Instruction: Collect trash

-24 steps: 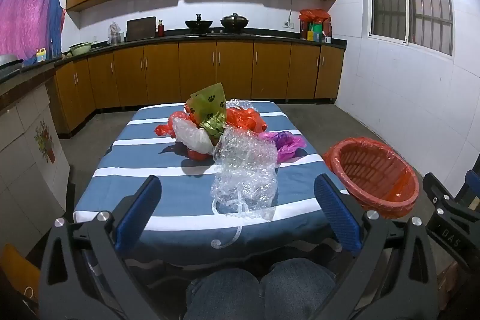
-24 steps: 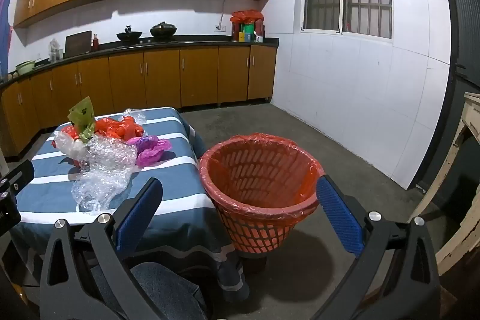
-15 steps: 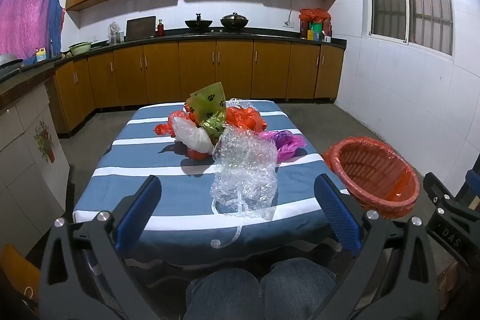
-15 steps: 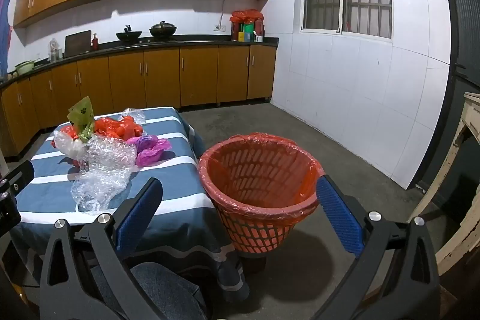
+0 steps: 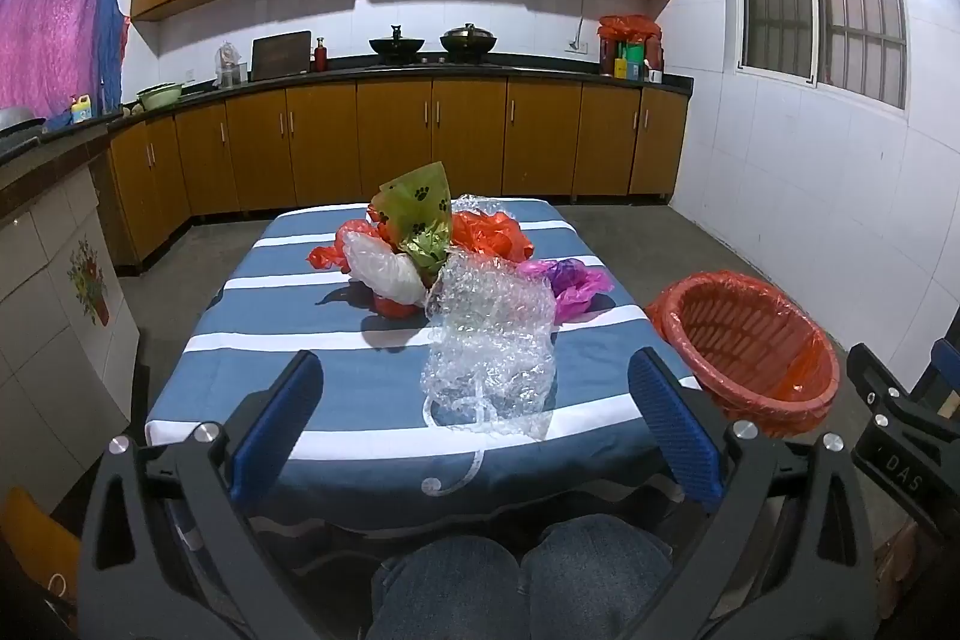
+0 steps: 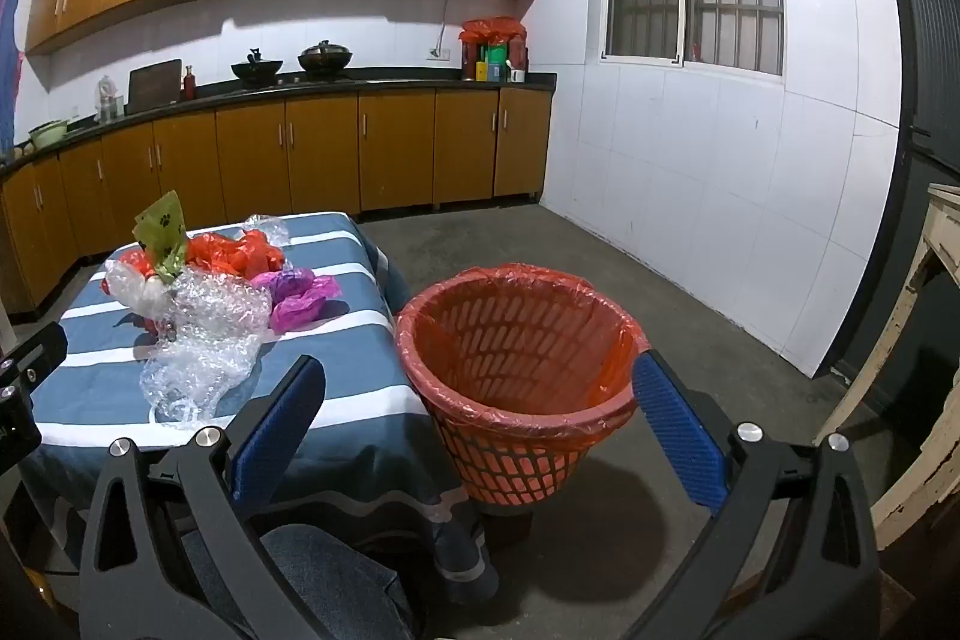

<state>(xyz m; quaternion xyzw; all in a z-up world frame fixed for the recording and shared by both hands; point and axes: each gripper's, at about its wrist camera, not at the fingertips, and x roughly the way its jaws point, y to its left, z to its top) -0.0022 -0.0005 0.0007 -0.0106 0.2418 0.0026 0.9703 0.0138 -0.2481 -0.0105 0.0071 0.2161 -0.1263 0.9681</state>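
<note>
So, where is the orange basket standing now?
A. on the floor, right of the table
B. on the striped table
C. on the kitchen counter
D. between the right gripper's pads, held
A: the basket stands on the floor right of the table, with nothing gripping it.

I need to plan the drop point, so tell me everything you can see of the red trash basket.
The red trash basket is a round, tapered plastic basket with slotted lattice walls, wider at the rim than at the base. A thin orange-red plastic liner sits inside and folds over the rim. It stands upright on the concrete floor, close beside the table corner; whether they touch is unclear. It looks empty, and nothing grips it.
</note>
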